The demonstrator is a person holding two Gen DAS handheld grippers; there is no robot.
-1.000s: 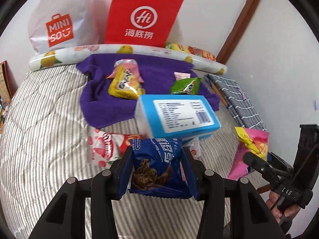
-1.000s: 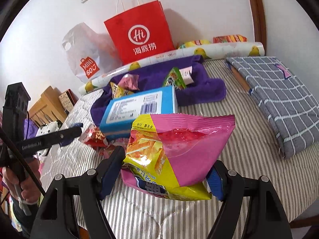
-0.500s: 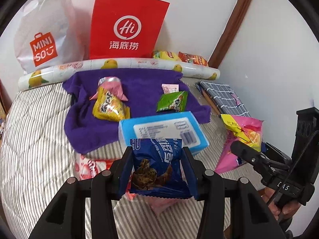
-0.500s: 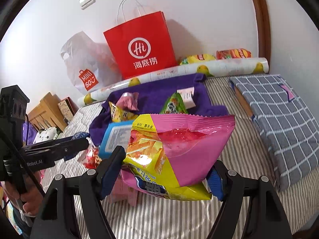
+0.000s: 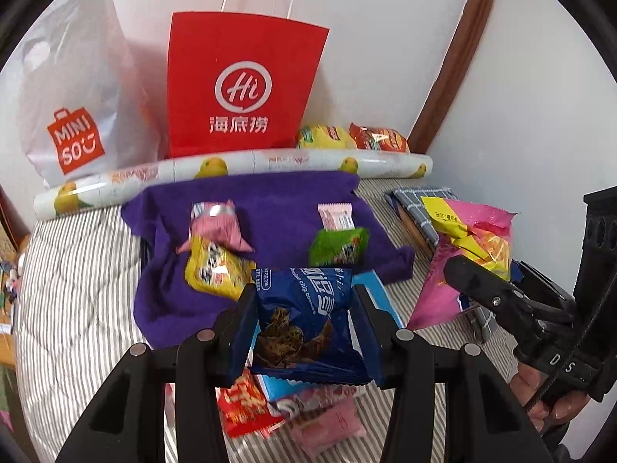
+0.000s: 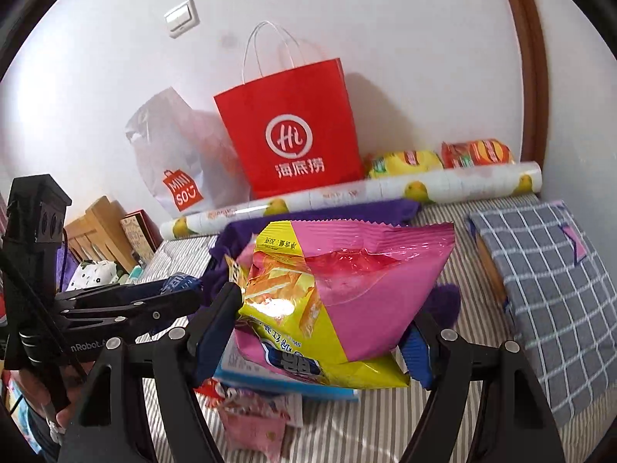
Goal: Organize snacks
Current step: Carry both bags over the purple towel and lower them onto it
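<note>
Snacks: you are carrying two above the striped bed | left gripper (image 5: pixel 304 326) clamping the blue cookie packet (image 5: pixel 306 324) | right gripper (image 6: pixel 320 332) pinching the pink chip bag (image 6: pixel 347 289), likely heading for the purple towel (image 5: pixel 270 208).

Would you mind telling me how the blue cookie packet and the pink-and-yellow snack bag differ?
The blue cookie packet is dark blue; the pink-and-yellow snack bag is pink and yellow. The packet fits between the left gripper's fingers, whereas the bag bulges well beyond the right gripper's. The packet pictures cookies; the bag has a clear window. Both are sealed, crimped and clamped off the bed.
</note>
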